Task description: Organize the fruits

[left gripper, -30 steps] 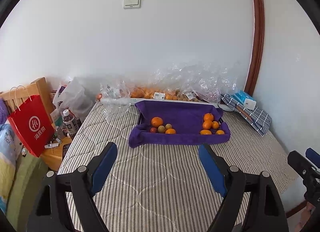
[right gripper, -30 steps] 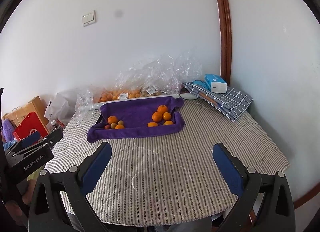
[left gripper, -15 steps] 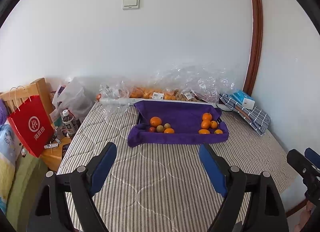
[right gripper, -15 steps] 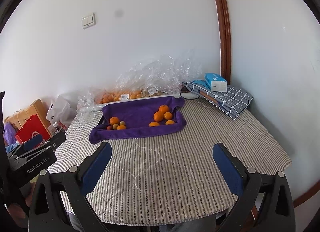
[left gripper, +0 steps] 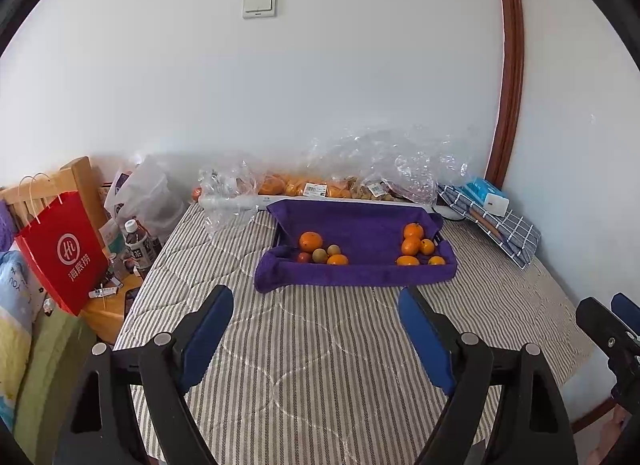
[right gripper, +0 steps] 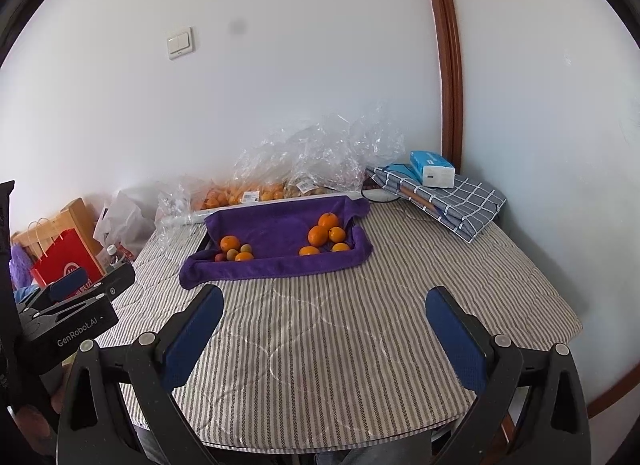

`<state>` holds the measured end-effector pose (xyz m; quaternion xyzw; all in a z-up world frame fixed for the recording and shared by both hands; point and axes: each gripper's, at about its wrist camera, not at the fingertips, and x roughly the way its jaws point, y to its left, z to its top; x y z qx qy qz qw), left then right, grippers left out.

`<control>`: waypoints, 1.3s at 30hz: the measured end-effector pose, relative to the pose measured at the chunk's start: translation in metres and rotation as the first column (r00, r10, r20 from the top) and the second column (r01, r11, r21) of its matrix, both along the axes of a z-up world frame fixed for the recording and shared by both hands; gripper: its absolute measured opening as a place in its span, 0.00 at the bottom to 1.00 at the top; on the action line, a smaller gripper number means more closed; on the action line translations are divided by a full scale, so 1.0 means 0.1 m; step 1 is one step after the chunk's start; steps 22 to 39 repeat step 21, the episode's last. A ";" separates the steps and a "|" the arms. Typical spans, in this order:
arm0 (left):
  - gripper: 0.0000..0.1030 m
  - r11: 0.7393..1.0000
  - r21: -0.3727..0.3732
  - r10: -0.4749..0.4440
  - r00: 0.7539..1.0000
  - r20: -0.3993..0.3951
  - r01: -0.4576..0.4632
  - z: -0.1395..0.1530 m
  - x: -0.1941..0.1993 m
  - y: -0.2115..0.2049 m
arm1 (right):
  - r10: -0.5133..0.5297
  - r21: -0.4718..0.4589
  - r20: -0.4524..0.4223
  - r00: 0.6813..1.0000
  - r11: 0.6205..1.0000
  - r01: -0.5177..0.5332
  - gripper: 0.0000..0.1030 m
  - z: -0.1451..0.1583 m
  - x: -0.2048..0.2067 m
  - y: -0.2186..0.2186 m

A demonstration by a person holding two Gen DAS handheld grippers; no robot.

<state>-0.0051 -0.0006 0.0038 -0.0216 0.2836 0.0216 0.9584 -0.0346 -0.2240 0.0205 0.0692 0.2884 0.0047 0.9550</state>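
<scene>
Left wrist: left hand-held gripper [left gripper: 316,323] spread apart, empty, well short of purple towel tray [left gripper: 356,275] on counter [left gripper: 320,365]; mixed fruits [left gripper: 320,251] left, oranges [left gripper: 416,245] right. Right wrist: right hand-held gripper [right gripper: 324,323] likewise apart. Approach low, one fruit at a time.

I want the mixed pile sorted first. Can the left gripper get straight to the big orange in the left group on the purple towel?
Probably yes: the left gripper is open and empty, only bare striped cover lies between it and the big orange, and the purple towel has a low front edge.
</scene>
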 end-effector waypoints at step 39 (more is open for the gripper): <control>0.85 1.000 0.005 0.000 1.000 0.007 -0.001 0.03 0.00 0.00 | 0.011 0.006 -0.009 1.000 1.000 -0.011 0.97 -0.05 -0.01 0.01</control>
